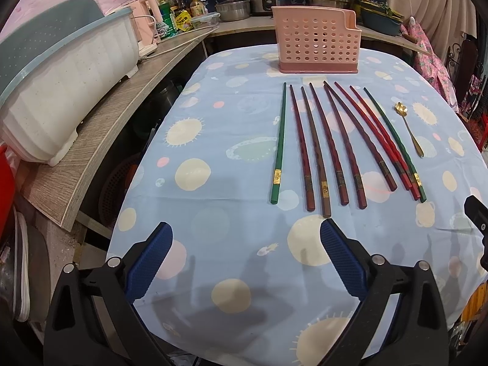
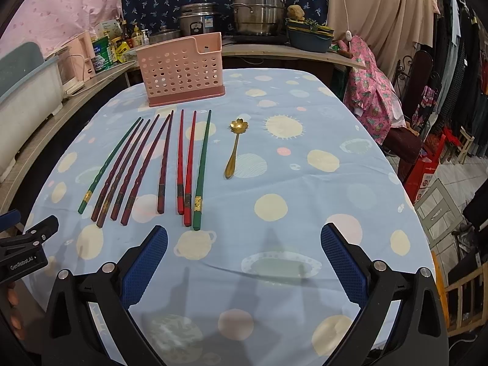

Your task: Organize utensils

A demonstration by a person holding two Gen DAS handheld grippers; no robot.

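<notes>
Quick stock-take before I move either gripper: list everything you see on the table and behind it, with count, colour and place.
Chopsticks: eight; two green on the outer edges, six red to dark brown between; flat in a row, tips toward the holder.
Spoon: one, gold, flower-shaped bowl; right of the chopsticks.
Utensil holder: one, pink, perforated; upright at the far end of the table.
Tablecloth: one, light blue with planet prints; covers the table.
Dish rack: one, white with blue rim; side counter, left.
Steel pots: several, silver; back counter.
Bottles: several, mixed colours; back-left counter.
Left gripper: open, blue pads, holding nothing.
Right gripper: open, blue pads, holding nothing.
</notes>
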